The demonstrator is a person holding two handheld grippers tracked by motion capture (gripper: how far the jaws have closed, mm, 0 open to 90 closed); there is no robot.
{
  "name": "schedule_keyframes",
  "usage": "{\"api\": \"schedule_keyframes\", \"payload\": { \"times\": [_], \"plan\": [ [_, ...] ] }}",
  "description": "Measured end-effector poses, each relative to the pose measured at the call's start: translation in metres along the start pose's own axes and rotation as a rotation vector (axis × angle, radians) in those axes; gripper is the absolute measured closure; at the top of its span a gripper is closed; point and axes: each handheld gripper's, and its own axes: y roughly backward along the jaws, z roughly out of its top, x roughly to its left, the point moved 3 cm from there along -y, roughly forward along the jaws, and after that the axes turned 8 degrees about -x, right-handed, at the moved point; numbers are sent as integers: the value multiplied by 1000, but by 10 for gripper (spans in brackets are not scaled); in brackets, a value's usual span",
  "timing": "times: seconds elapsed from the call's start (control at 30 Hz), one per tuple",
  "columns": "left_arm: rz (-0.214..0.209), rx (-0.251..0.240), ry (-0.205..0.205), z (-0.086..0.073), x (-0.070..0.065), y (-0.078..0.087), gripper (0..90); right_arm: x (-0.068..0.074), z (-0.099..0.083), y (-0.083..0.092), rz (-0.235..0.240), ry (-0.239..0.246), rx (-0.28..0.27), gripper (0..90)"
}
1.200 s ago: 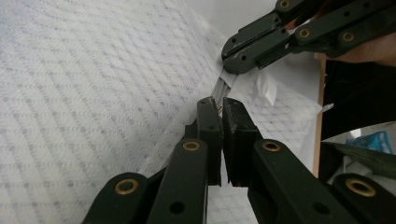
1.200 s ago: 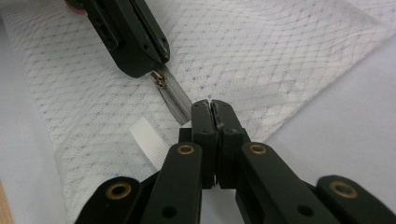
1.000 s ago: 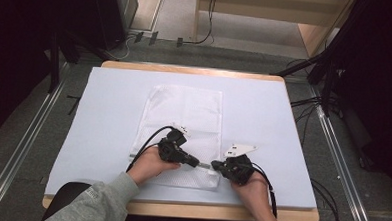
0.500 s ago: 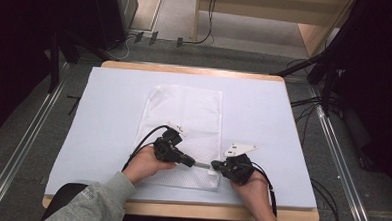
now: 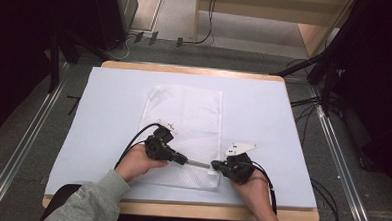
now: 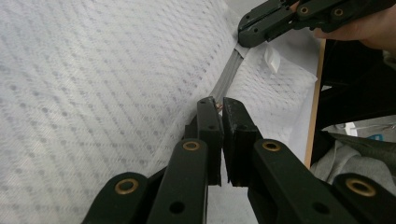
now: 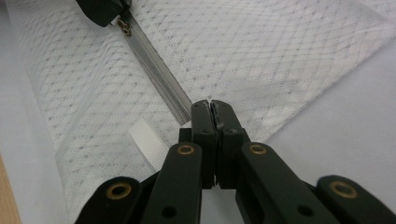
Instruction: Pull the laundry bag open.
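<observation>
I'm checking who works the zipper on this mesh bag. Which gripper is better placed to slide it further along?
Probably the left gripper: it is shut on the zipper pull. The right gripper pinches the bag's end of the zipper, anchoring it.

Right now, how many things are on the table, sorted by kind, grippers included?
Mesh bag: 1
Zipper: 1
White loop tag: 1
Grippers: 2, the left gripper shut on the zipper pull, the right gripper shut on the zipper's end
Total: 5
</observation>
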Motion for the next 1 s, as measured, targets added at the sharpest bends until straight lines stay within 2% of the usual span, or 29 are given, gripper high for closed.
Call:
{"api": "schedule_keyframes", "payload": {
  "times": [0.17,0.27,0.4,0.47,0.6,0.73,0.93,1.0],
  "plan": [
    [6,14,-4,-2,1,1,881,1,0,0,-2,-1,-1,900],
    [9,13,12,-3,5,5,882,0,0,0,1,-3,-1,900],
    [2,0,14,-4,6,11,881,0,0,0,2,-5,-2,900],
    [14,2,6,-5,6,13,881,0,0,0,2,-4,-2,900],
    [9,-4,18,-7,9,19,882,1,0,0,1,-5,-2,900],
    [7,1,5,-8,8,21,882,1,0,0,-1,2,-3,900],
    [6,3,32,-10,13,24,882,1,0,0,-2,5,-3,900],
    [10,4,25,-11,13,26,882,1,0,0,-1,4,-3,900]
  ]
}}
